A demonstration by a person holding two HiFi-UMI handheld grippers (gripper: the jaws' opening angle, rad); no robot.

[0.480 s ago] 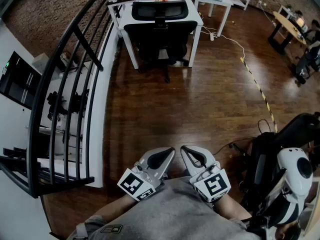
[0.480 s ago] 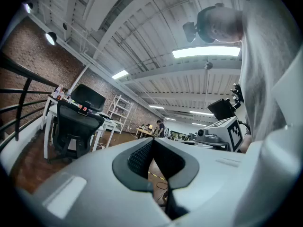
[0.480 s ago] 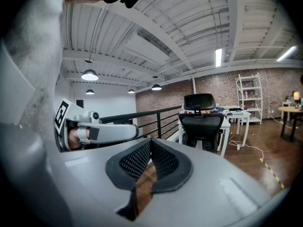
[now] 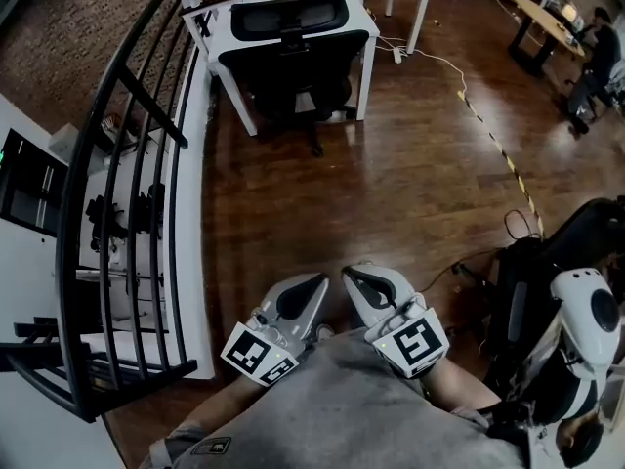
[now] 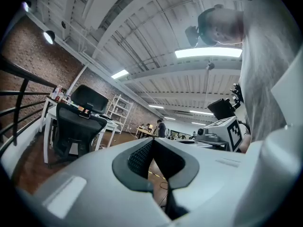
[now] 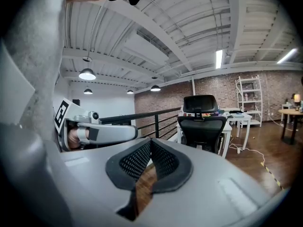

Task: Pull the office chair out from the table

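Left hand-held gripper (image 4: 314, 283) and right hand-held gripper (image 4: 352, 277) pressed together, empty. The office chair (image 4: 293, 62) should roll freely; take its stiff backrest frame.

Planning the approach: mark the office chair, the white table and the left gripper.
office chair (image 4: 293, 62), head view, on its black backrest.
white table (image 4: 364, 81), head view, on a front leg.
left gripper (image 4: 311, 286), head view, at its shut fingertips.

Office chair (image 4: 293, 62) tucked under the white table (image 4: 219, 29), at the far end of the wood floor (image 4: 391, 174).
Left gripper (image 4: 314, 281) and right gripper (image 4: 354, 276) sit side by side at the person's torso, tips toward the chair, well apart from it. Black railing (image 4: 117, 164) on the left, striped tape (image 4: 498, 149) on the right.
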